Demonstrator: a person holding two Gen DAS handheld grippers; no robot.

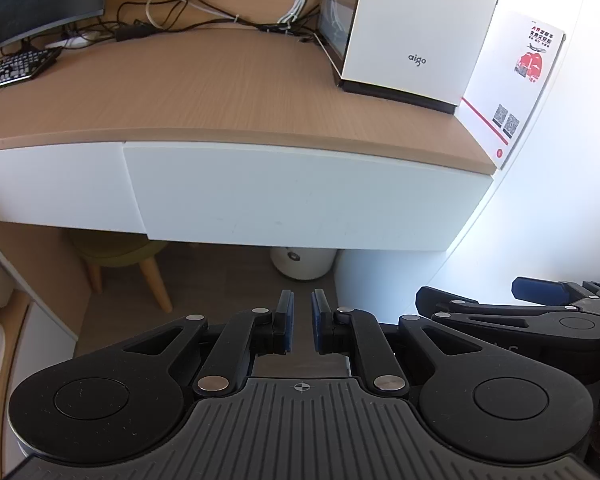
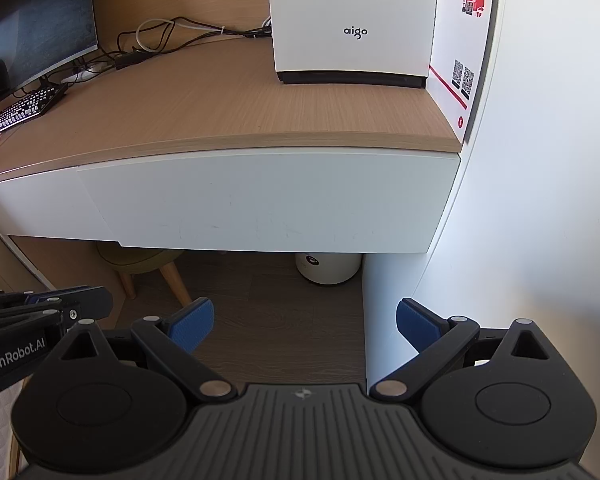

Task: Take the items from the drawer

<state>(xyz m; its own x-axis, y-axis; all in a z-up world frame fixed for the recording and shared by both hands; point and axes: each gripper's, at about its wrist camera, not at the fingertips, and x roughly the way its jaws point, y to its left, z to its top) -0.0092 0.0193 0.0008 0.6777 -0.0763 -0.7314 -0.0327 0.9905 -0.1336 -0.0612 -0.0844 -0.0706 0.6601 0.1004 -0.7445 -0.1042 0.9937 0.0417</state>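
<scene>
I am facing the shut white drawer (image 2: 268, 200) under the wooden surface (image 2: 240, 100), my left tongs (image 1: 302, 320) clenched on nothing and right tongs (image 2: 305, 320) released; the stiff, handleless front probably needs gripping by its lower edge.

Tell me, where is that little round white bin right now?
The white bin stands on the floor under the desk, below the closed white drawer front, beside the white wall panel on the right; a green stool sits to its left.
</scene>
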